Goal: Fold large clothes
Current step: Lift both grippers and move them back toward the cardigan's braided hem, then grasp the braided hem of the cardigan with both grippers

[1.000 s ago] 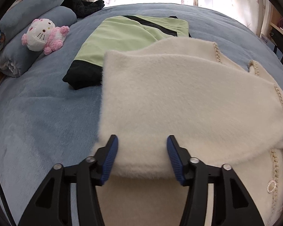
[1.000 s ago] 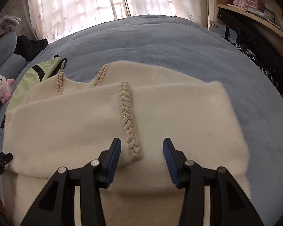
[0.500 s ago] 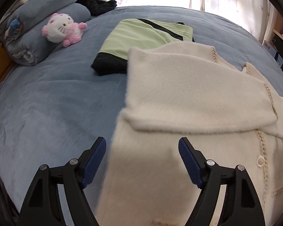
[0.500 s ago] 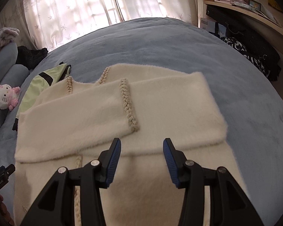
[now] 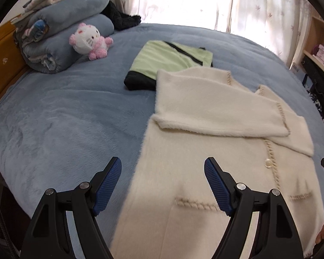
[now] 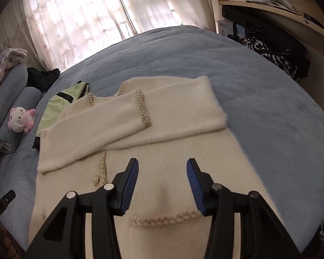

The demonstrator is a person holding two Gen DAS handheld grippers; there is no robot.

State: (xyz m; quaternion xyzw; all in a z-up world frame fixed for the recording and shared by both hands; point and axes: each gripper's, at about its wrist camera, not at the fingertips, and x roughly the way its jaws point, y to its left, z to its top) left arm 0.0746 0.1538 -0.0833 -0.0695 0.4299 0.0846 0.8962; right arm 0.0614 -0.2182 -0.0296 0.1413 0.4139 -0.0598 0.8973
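A fluffy cream cardigan [image 5: 216, 129] with braided beige trim lies flat on the blue bedspread, both sleeves folded across its chest [image 6: 140, 120]. My left gripper [image 5: 163, 170] hovers open above its lower left side, jaws wide, nothing between them. Over the lower middle of the cardigan, near a trimmed pocket [image 6: 164, 218], my right gripper [image 6: 162, 172] hangs open and empty. The tip of the right gripper shows at the right edge of the left wrist view, and the tip of the left gripper at the left edge of the right wrist view.
A folded green and black garment [image 5: 172, 62] lies just beyond the cardigan's shoulder. A pink plush cat [image 5: 89, 41] leans on rolled blue blankets [image 5: 60, 32] at the far left. Shelves and dark clothes [image 6: 278, 49] stand off the bed's right side. Curtains [image 6: 86, 21] hang behind.
Both grippers have pulled back and up from the folded sleeves toward the cardigan's lower part. The left jaws have spread wider. The sleeves stay folded across the chest.
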